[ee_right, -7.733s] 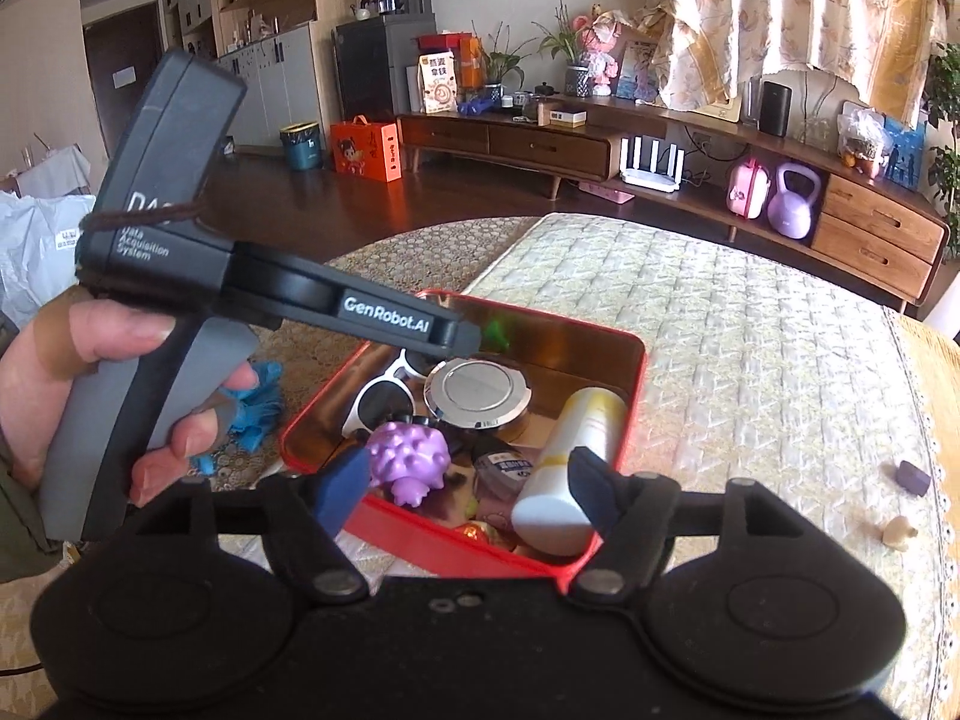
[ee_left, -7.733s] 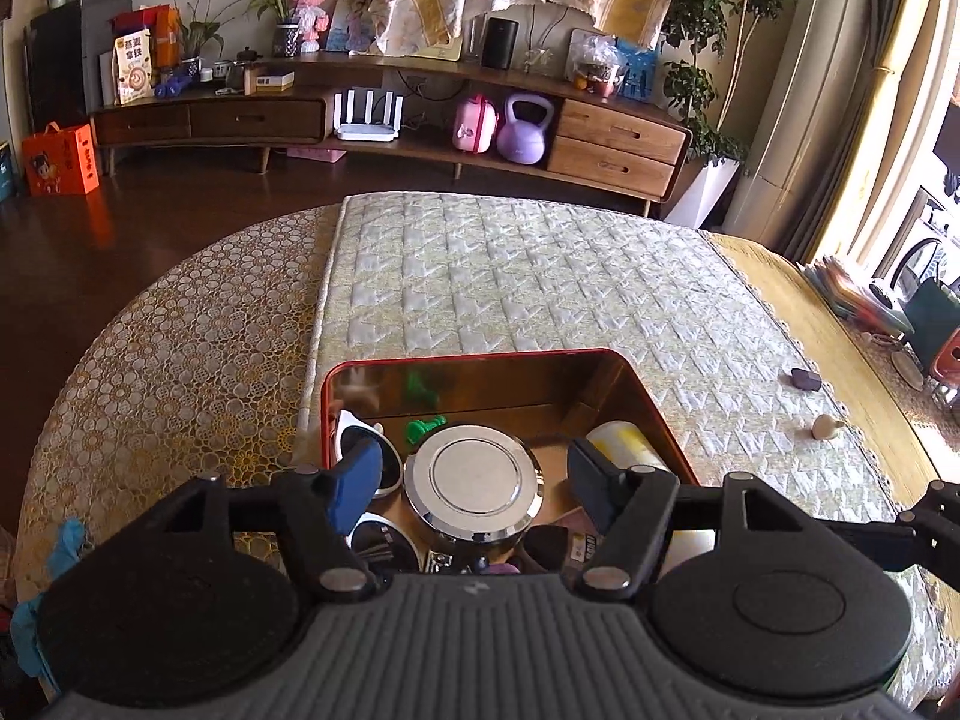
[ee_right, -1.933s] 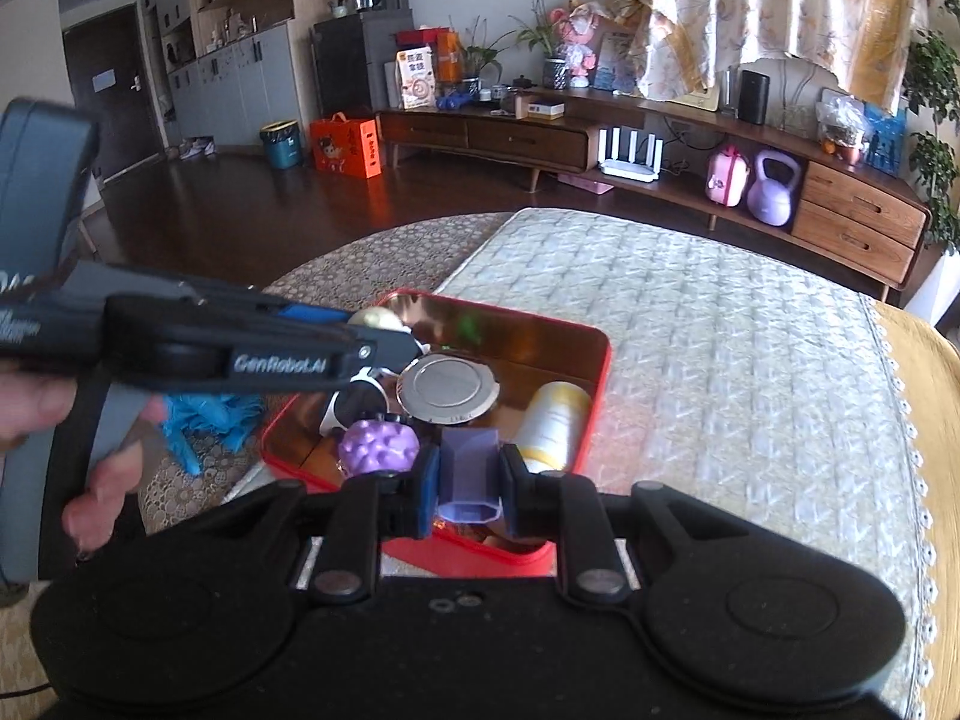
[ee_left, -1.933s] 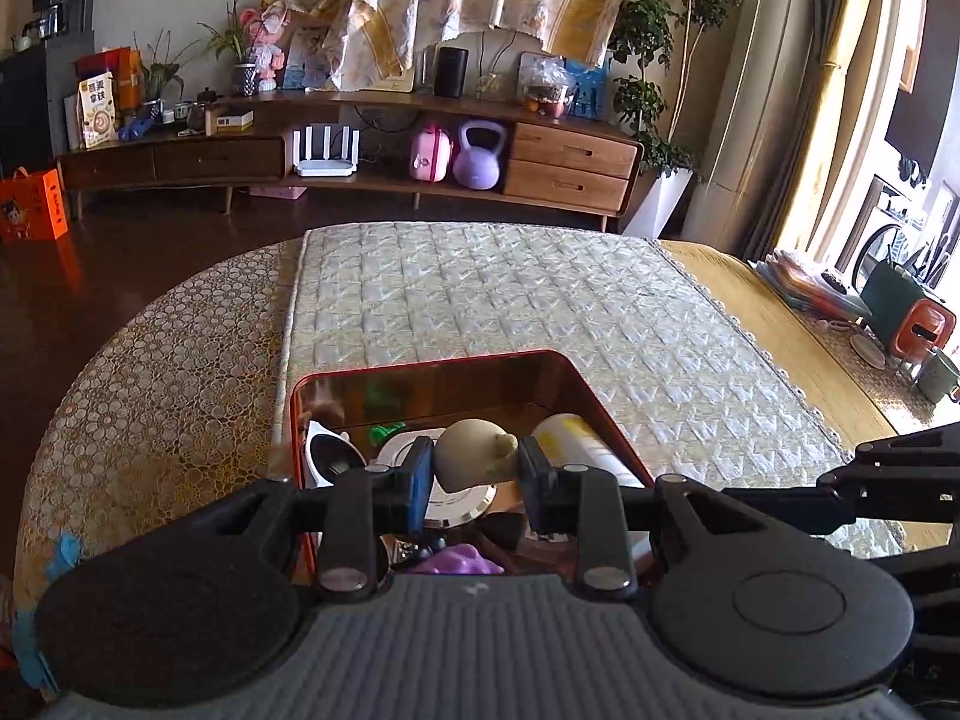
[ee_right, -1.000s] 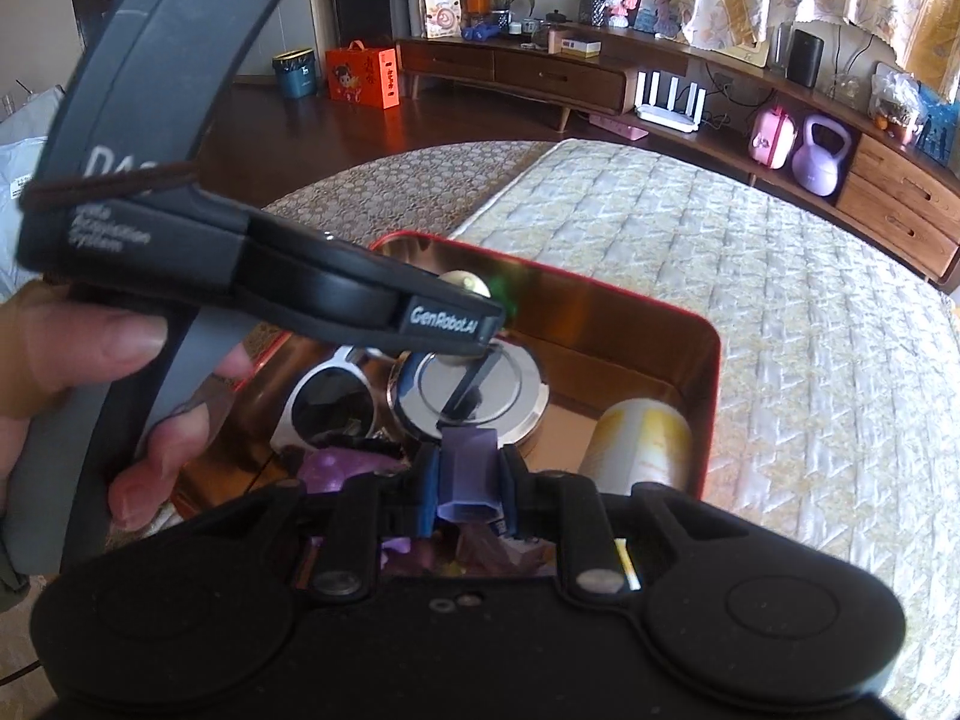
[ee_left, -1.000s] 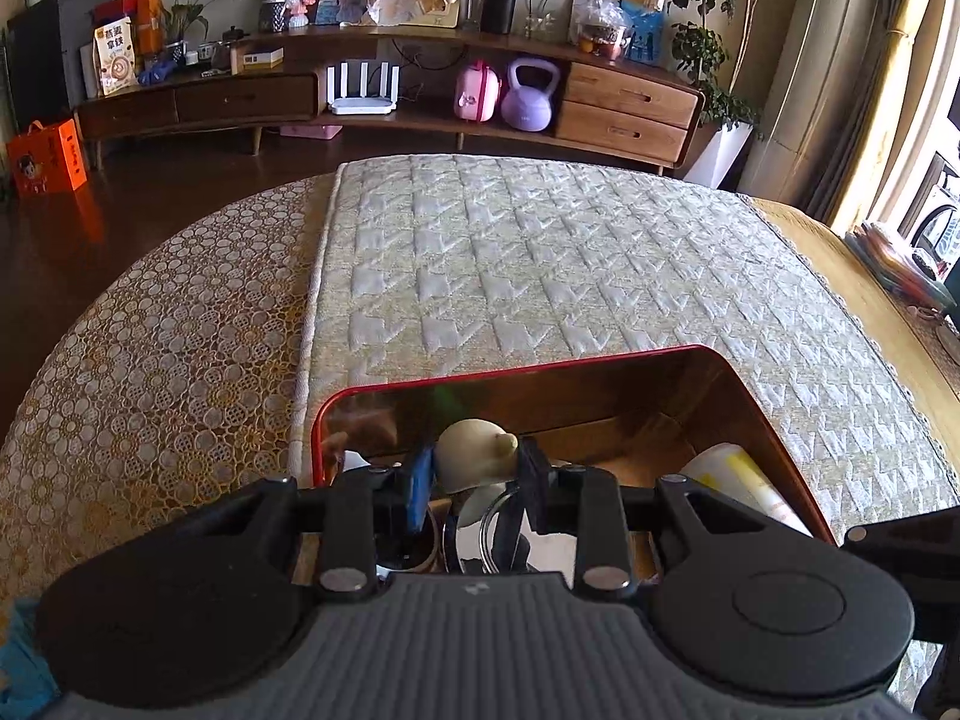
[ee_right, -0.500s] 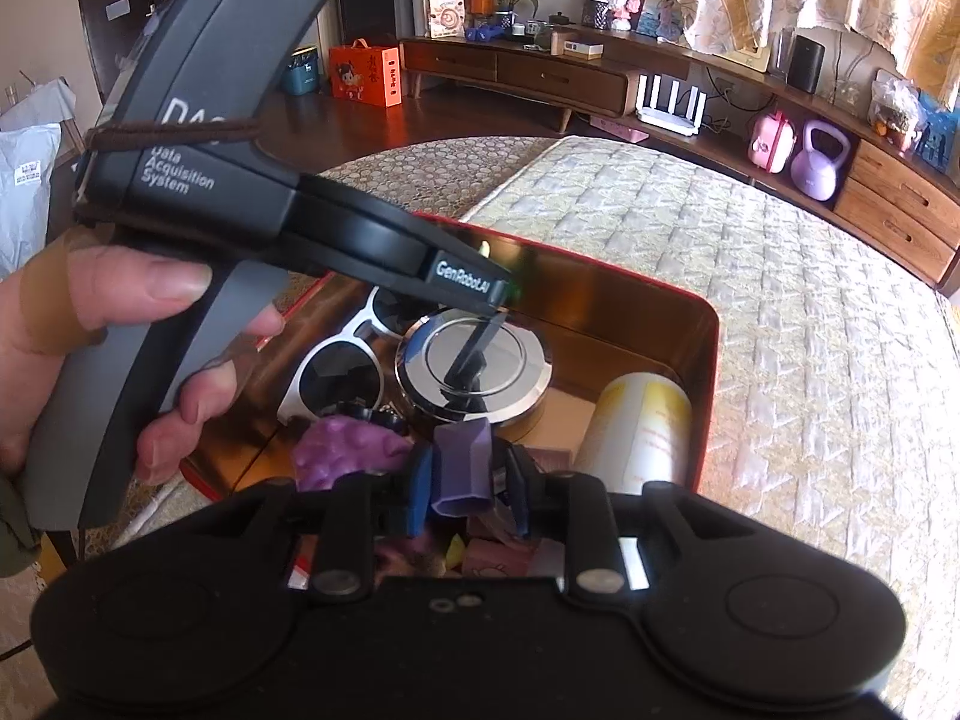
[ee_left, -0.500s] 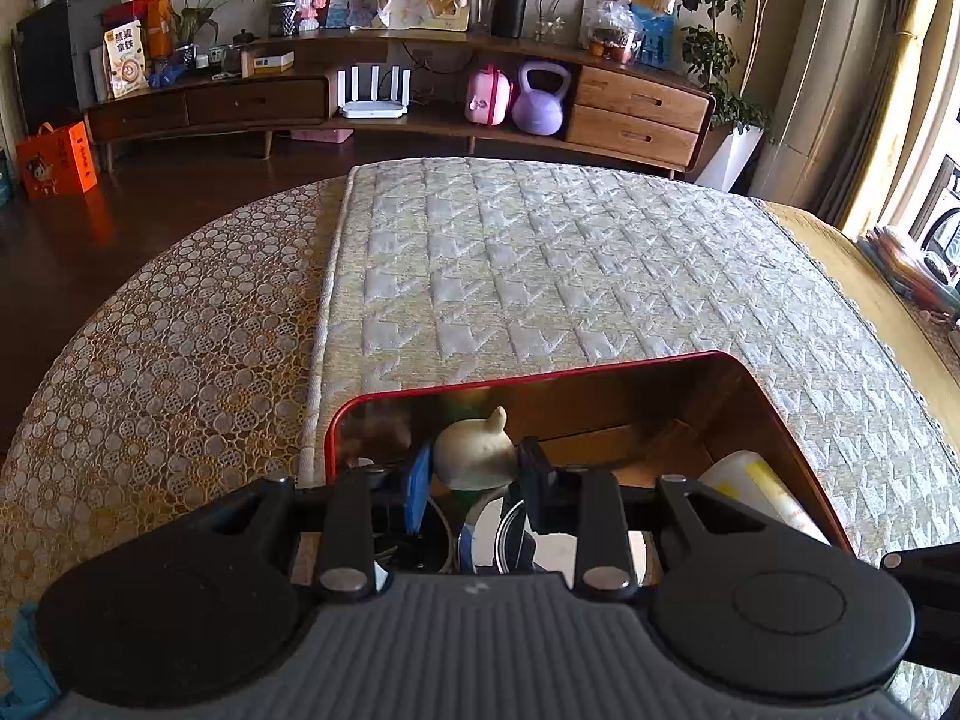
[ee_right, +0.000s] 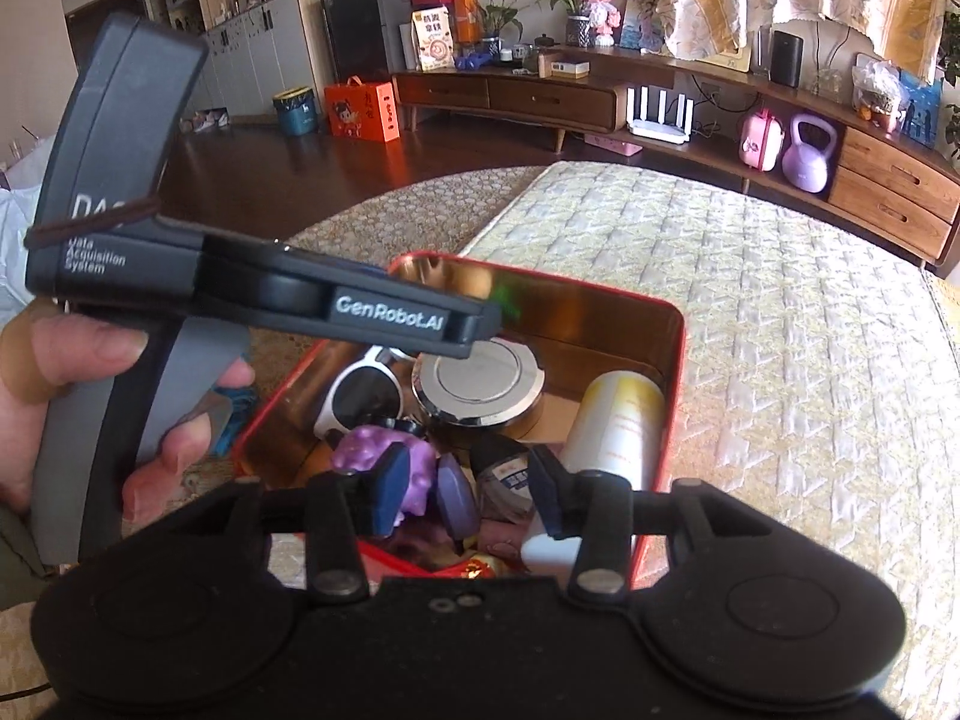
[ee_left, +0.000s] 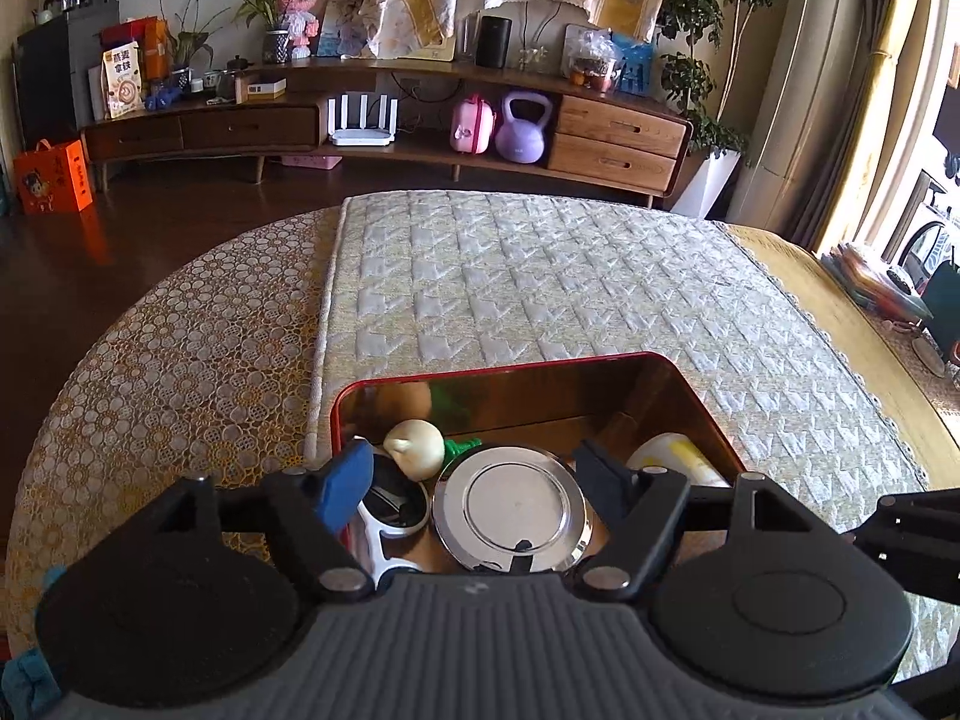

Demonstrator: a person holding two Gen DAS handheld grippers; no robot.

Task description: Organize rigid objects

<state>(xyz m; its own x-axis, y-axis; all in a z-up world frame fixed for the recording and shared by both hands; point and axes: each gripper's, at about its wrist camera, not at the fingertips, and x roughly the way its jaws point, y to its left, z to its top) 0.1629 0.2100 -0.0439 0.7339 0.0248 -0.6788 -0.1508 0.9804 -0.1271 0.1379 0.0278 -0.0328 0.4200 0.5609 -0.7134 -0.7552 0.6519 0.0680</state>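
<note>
Left claw [ee_left: 471,480] angled downward, jaws opening, nothing pressed between pads. Right claw [ee_right: 468,495] angled downward, jaws opening. Left hand [ee_right: 54,396] grips handle.

The left gripper's body hides the near half of the sunglasses [ee_left: 393,519]; behind the right jaws, the purple block [ee_right: 457,501] blurs.
</note>
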